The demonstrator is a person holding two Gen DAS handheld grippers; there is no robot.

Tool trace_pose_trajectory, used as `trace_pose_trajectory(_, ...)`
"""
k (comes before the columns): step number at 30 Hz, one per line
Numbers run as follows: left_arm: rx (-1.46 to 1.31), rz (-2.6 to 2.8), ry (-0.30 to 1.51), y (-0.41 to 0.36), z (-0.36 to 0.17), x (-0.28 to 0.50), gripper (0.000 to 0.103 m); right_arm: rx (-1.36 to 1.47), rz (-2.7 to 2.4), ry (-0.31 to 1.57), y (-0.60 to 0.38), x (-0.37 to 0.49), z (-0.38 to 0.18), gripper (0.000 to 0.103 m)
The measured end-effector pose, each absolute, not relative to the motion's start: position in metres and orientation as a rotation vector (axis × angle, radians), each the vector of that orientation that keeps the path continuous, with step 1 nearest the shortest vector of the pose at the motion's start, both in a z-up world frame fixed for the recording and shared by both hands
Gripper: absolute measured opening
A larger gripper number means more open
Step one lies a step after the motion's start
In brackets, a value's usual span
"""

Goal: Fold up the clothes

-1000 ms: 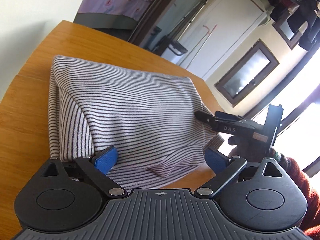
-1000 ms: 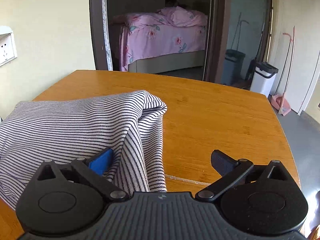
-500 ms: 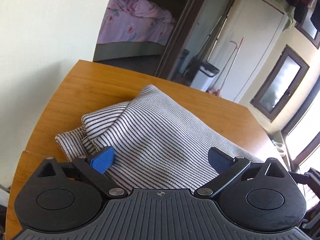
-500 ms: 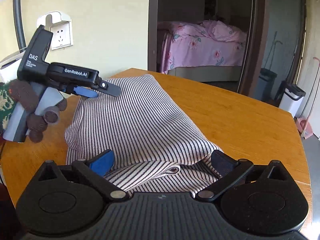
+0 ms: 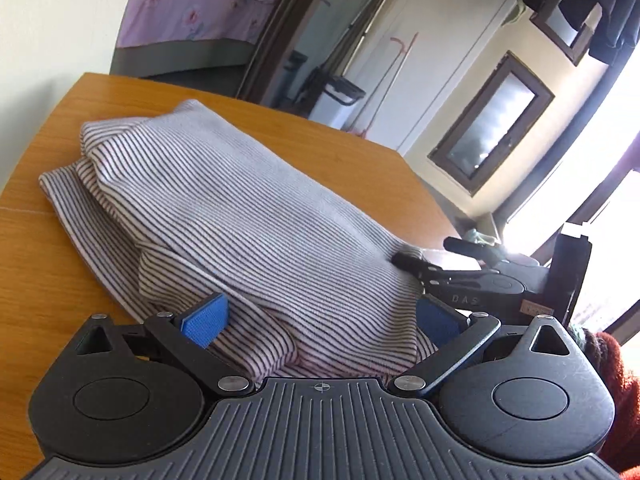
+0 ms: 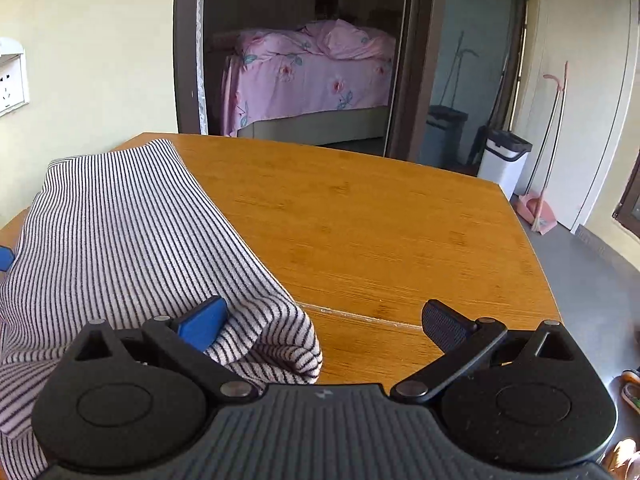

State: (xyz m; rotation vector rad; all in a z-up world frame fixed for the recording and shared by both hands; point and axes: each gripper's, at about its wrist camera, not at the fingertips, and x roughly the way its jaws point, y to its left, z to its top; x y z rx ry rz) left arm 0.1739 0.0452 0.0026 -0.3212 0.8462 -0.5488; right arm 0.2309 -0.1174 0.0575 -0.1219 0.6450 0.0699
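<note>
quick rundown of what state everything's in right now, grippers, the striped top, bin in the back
left gripper: open, fingers either side of the cloth's near edge
right gripper: open, nothing clamped
grey and white striped knit garment: folded into a bundle, lying on the table
orange wooden table: bare beside the garment
white bin with dark lid: lid shut

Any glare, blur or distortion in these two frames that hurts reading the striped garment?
Left wrist: window blown out at right, heavy fisheye tilt, striped garment slightly soft. Right wrist: even light, garment stripes crisp, table edges bowed by fisheye.
</note>
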Motion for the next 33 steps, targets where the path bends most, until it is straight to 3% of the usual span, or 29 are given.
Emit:
trace_pose_trajectory(14,-0.237,-0.388,0.757,0.063,-0.014,0.224,0.103,0.023,0.316,0.77,-0.076,0.2,0.054,0.103)
trace_pose_trajectory(33,0.03,-0.363,0.751,0.077,-0.006,0.142,0.103,0.029,0.33,0.757,-0.083,0.201,0.053,0.103)
